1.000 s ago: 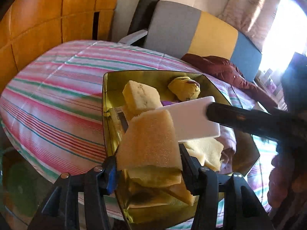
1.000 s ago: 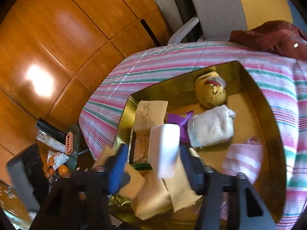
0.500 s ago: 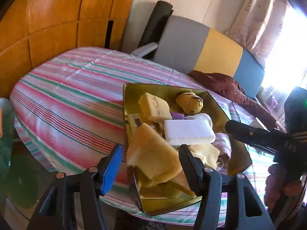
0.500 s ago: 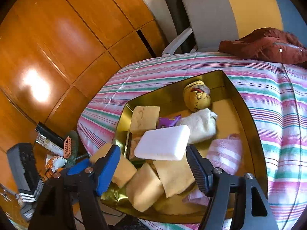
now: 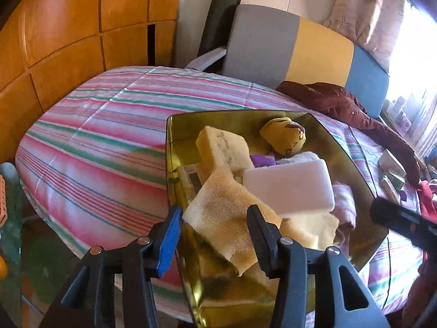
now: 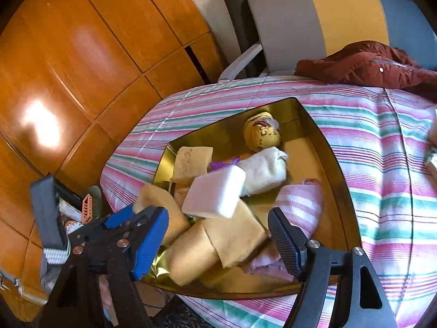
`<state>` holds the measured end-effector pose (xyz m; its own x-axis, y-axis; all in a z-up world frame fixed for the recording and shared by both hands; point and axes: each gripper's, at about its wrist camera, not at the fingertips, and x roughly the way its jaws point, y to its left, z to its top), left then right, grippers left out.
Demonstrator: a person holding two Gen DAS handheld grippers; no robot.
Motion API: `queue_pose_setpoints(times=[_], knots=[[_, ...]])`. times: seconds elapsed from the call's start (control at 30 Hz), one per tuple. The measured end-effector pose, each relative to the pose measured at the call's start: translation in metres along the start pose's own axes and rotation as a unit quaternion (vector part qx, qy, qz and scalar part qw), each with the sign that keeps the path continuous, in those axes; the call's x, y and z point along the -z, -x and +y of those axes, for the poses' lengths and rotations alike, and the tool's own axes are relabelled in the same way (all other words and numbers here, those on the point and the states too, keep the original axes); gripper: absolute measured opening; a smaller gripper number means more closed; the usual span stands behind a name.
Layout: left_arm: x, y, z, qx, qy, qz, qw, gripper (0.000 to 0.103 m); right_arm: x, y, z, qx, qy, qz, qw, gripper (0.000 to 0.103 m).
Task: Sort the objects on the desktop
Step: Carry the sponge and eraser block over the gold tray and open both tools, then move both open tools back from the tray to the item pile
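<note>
on the striped tablecloth (image 5: 90,147), both grippers have let go: white sponge (image 6: 214,194) now in the gold tray (image 6: 338,175); only the right view shows the pink-striped cloth (image 6: 299,205) whole.

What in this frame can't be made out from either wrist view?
- Purple packet: mostly buried under the sponges, print unreadable in both views.
- Tray floor: near end covered by the pile.
- Boxes at the left view's right edge: too small to identify.
</note>
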<state>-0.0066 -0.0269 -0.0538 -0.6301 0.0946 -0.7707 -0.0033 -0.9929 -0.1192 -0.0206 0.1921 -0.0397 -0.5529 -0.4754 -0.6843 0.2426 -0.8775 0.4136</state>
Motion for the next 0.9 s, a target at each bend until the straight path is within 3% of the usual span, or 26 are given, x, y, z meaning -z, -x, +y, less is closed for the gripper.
queue_pose_setpoints(times=[0.2,0.57,0.9], knots=[[0.002,0.012,-0.004,0.012,0.003,-0.002,0.9999,0.054,0.006,0.005,-0.007,0.015,0.001,-0.003,1.0,0.078],[0.003,0.045,-0.012,-0.02,-0.015,-0.038,0.999,0.054,0.017,0.014,-0.005,0.045,0.029,-0.012,0.999,0.084],[0.001,0.064,-0.034,-0.026,-0.048,-0.064,0.9965,0.054,0.023,0.035,-0.02,0.06,0.022,-0.032,0.997,0.086]])
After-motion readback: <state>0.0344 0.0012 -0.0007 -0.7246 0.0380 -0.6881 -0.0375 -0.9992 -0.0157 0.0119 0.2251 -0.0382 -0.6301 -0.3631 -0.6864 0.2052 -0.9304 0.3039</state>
